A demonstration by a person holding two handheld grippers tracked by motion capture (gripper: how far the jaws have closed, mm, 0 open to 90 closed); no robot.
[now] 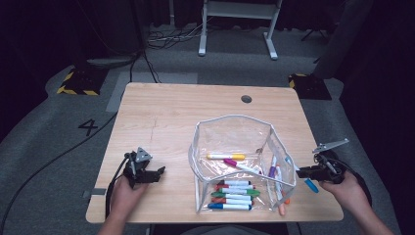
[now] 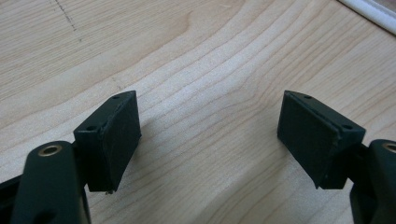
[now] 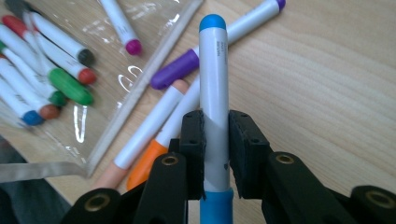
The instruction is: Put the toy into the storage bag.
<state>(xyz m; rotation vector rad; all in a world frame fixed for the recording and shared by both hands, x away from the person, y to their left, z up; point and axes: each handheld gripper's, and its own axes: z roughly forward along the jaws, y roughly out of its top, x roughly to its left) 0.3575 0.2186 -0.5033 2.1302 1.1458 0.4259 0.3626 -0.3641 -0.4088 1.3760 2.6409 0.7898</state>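
A clear plastic pouch (image 1: 230,119) with a white rim stands open on the wooden table (image 1: 171,112), and several markers (image 1: 234,193) lie inside it. My right gripper (image 1: 299,172) (image 3: 215,126) hovers just right of the pouch, shut on a blue-capped marker (image 1: 311,185) (image 3: 214,70). Under it lie a purple marker (image 3: 175,70), an orange one (image 3: 144,163) and a peach one (image 3: 140,135) beside the pouch edge (image 3: 140,79). My left gripper (image 1: 160,172) (image 2: 210,135) rests open over bare wood left of the pouch, with nothing between its jaws.
A yellow marker (image 1: 225,156) and a magenta one (image 1: 242,166) lie farther back in the pouch. A cable hole (image 1: 246,99) sits near the table's far edge. A white desk frame (image 1: 237,24) stands on the floor beyond.
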